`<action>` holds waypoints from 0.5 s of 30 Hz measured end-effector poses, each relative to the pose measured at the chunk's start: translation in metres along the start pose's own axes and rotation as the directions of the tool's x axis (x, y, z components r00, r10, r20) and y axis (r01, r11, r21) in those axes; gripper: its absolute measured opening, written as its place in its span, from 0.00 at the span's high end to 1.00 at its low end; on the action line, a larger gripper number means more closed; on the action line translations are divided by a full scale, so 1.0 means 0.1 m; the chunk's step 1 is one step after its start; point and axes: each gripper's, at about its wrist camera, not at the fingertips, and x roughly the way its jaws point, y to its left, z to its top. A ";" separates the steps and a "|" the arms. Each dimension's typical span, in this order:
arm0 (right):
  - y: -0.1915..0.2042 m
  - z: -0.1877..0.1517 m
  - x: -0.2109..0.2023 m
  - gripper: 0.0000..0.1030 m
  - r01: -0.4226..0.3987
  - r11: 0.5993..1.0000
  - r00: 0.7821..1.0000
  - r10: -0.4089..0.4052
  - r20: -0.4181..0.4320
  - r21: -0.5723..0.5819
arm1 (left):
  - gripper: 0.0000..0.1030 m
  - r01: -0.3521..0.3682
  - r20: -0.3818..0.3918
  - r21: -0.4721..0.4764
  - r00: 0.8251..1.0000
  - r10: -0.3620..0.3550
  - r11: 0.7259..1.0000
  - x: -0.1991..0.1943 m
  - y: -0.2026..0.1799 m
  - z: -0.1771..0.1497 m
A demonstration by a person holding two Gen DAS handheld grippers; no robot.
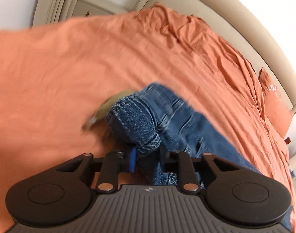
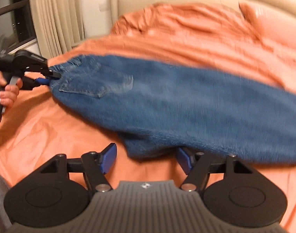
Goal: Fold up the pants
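The jeans lie stretched across the middle of the bed, waistband toward the curtain side, legs running off to the other edge. Denim like this is heavy and limp but not slippery, so the thick seams and waistband look like the surest places to pinch. The left gripper has its fingers closed on a bunched fold at the waist (the right wrist view shows this from the side, with the hand on the handle). The right gripper stands with its fingers wide apart, a rounded edge of denim just ahead of them, unpinched. Only the right view shows the back pocket; only the left shows the pillow at the far corner.
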 end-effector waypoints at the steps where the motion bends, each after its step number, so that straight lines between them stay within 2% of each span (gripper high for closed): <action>1: 0.02 0.02 -0.06 0.38 0.007 1.000 1.000 -0.006 0.027 -0.026 | 0.78 -0.026 0.008 0.026 1.000 0.026 0.999 -0.01 -0.08 0.04; 3: 0.10 0.03 -0.07 0.37 0.010 0.996 0.998 -0.004 0.064 -0.085 | 0.78 -0.066 0.011 0.054 0.998 0.065 0.996 0.03 -0.21 0.10; 6: 0.12 -0.01 0.04 0.37 0.032 0.990 0.999 -0.030 0.018 -0.135 | 0.79 -0.125 0.011 0.103 0.992 0.124 0.987 0.14 -0.33 0.14; 8: 0.09 -0.07 0.16 0.43 0.058 0.989 0.998 -0.062 -0.028 -0.134 | 0.79 -0.146 -0.001 0.120 0.989 0.147 0.982 0.16 -0.36 0.14; 11: 0.11 -0.16 0.20 0.44 0.129 0.977 0.991 -0.134 -0.017 -0.169 | 0.79 -0.152 -0.014 0.130 0.988 0.155 0.980 0.16 -0.37 0.14; 13: 0.10 -0.23 0.23 0.44 0.111 0.980 0.990 -0.124 -0.071 -0.167 | 0.79 -0.160 -0.020 0.140 0.986 0.164 0.977 0.17 -0.38 0.15; 15: 0.09 -0.30 0.22 0.40 0.083 0.987 0.992 -0.095 -0.081 -0.136 | 0.79 -0.166 -0.022 0.144 0.985 0.171 0.975 0.17 -0.41 0.16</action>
